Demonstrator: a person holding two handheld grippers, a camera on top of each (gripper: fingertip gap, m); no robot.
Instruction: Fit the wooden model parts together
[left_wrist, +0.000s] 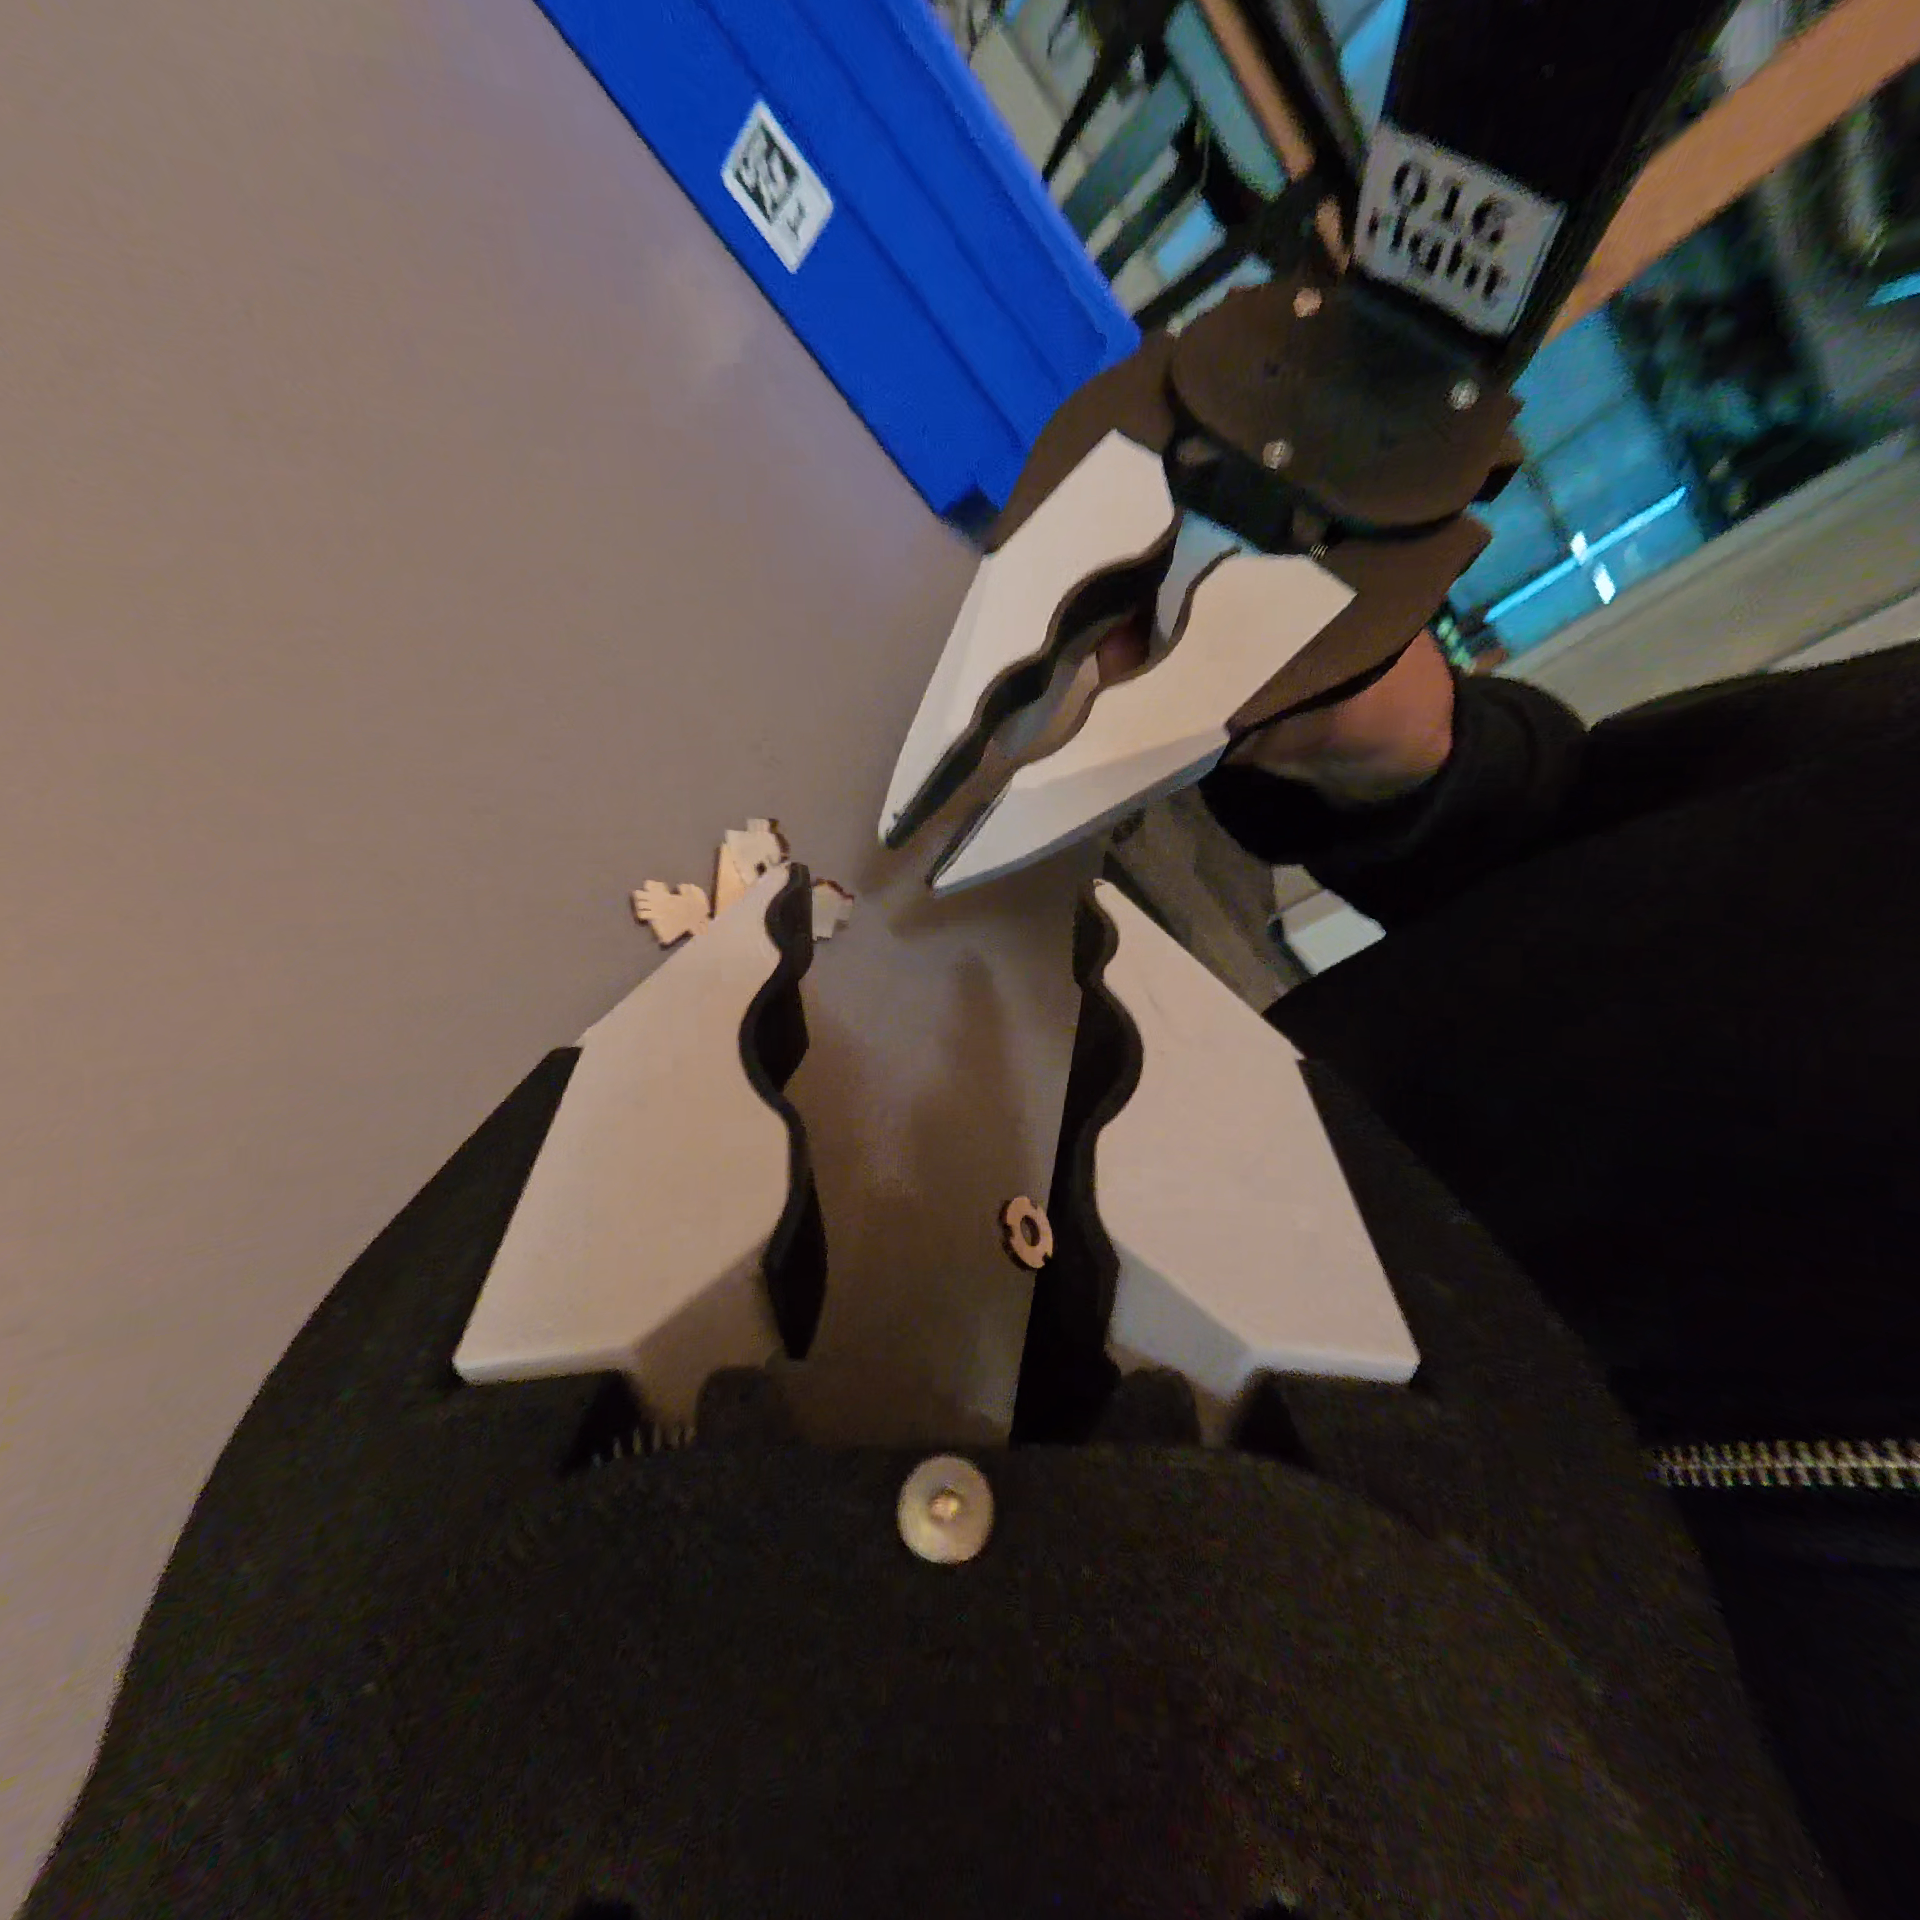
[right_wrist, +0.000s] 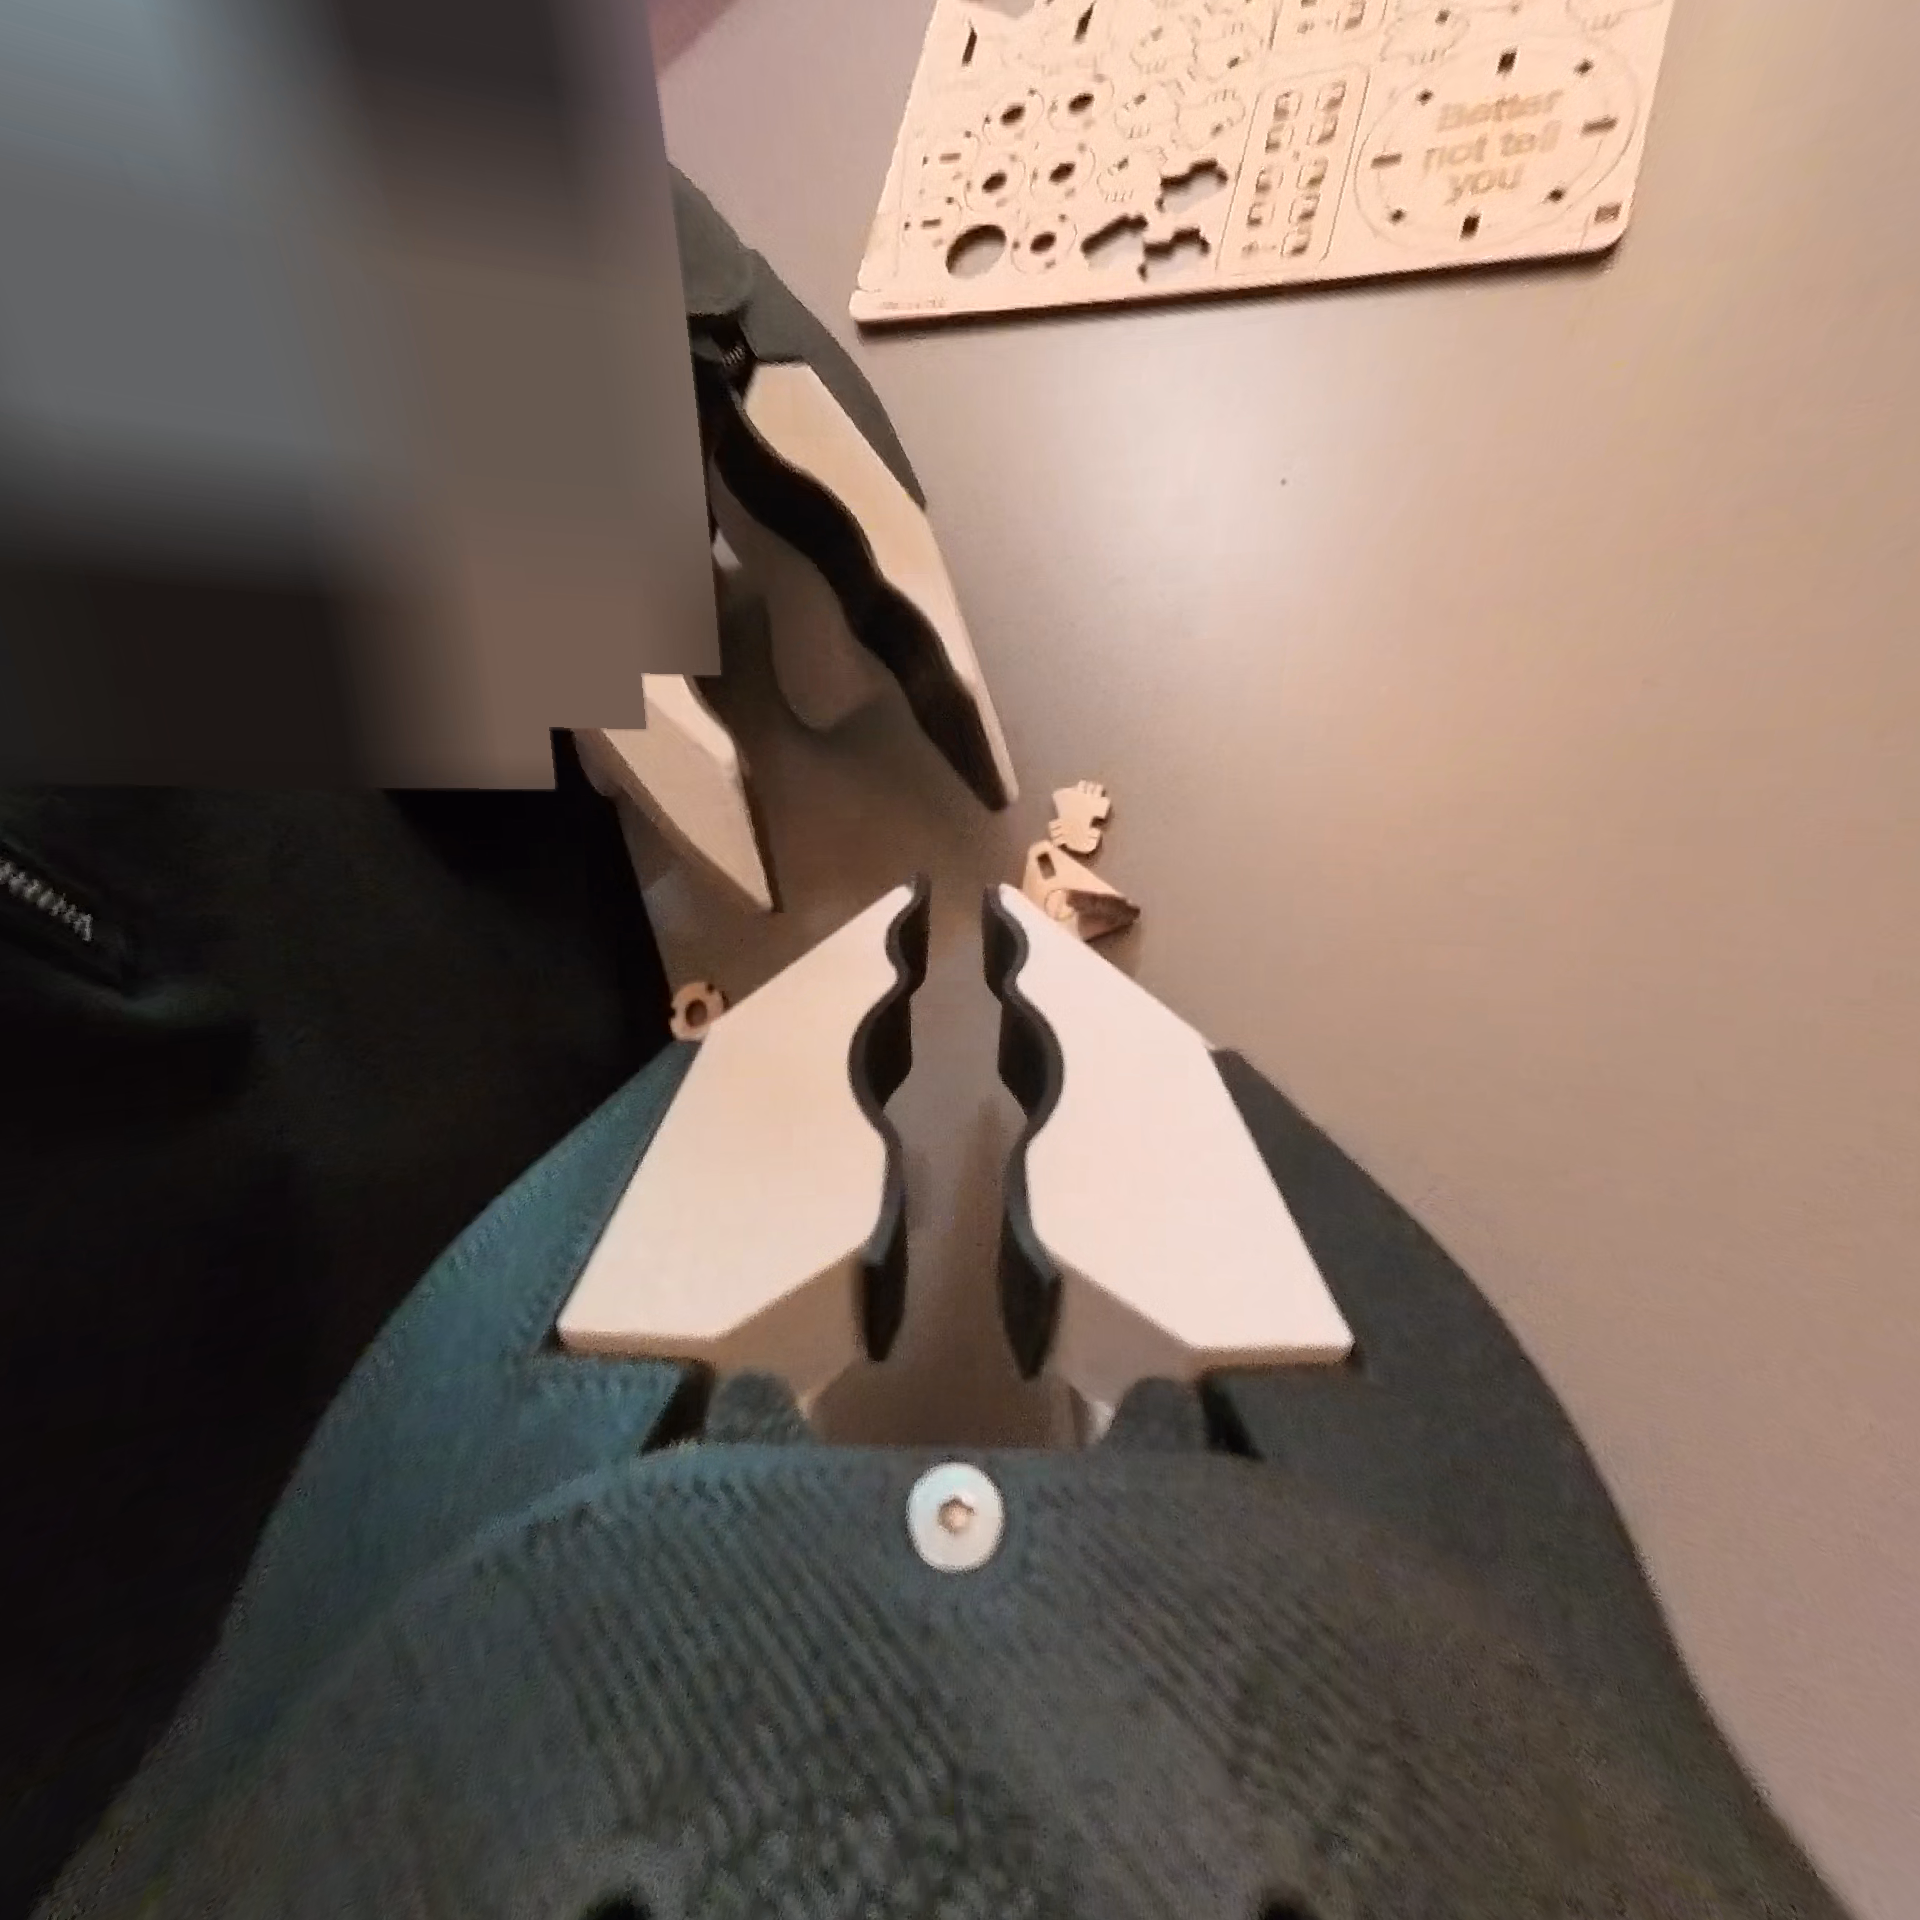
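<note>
My left gripper (left_wrist: 945, 891) is open wide and low over the grey table (left_wrist: 312, 623), with nothing in its grasp. A small wooden gear ring (left_wrist: 1027, 1233) lies on the table between its fingers, close to the right one and not pressed. A small cluster of cut-out wooden pieces (left_wrist: 686, 904) lies just past its left fingertip. My right gripper (right_wrist: 956, 896) has its jaws a narrow gap apart, with only bare table between them. It points at the left gripper (right_wrist: 883, 847), tips close together. The wooden pieces (right_wrist: 1075, 883) lie right of its tips and the gear ring (right_wrist: 693, 1008) to the left.
A flat wooden puzzle sheet (right_wrist: 1247, 156) with punched-out holes lies farther along the table. A blue plastic bin (left_wrist: 883, 260) with a white sticker stands at the table's far side. A person's hand and dark sleeve (left_wrist: 1382, 727) hold the right gripper (left_wrist: 916, 860). My left and right fingertips are right by each other.
</note>
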